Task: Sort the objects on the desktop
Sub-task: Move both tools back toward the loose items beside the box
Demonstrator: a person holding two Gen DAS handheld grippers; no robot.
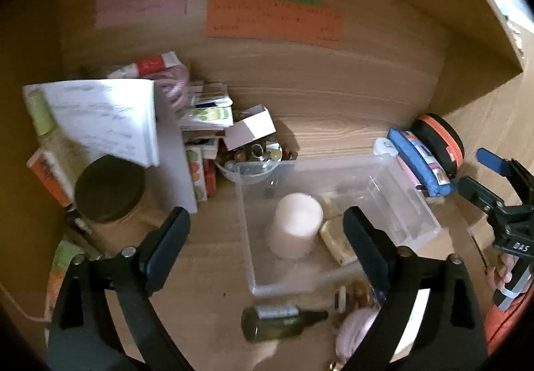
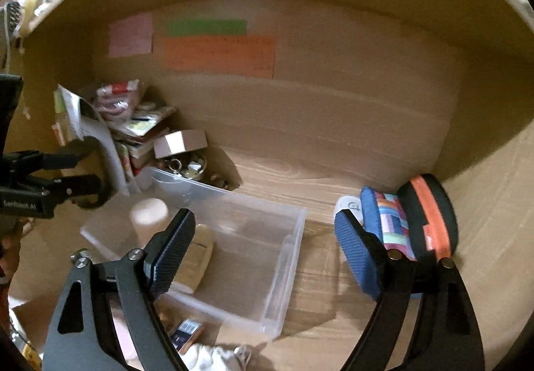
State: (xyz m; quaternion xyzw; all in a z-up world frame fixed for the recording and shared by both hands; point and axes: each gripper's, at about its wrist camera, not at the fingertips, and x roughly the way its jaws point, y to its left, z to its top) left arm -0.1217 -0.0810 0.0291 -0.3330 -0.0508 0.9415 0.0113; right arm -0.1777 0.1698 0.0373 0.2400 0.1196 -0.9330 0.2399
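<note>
A clear plastic bin point(image 1: 405, 204) point(image 2: 290, 257) sits on the wooden desk. Inside it stand a white cylindrical container point(image 1: 295, 224) point(image 2: 148, 212) and a pale yellow flat item point(image 1: 335, 242) point(image 2: 197, 257). My left gripper point(image 1: 267, 230) hangs open above the bin's near left part, nothing between its fingers. My right gripper point(image 2: 265, 247) is open too, over the bin's right half, empty. In the left wrist view the right gripper point(image 1: 484, 177) shows at the far right edge, held by a hand. A dark green bottle point(image 1: 280, 321) lies on the desk in front of the bin.
A cluttered pile of papers, boxes and a brown-lidded jar point(image 1: 110, 190) fills the left back corner. A blue patterned pouch point(image 2: 387, 220) and a black-orange round case point(image 2: 430, 217) stand to the right of the bin. Coloured notes point(image 1: 273, 20) hang on the back panel.
</note>
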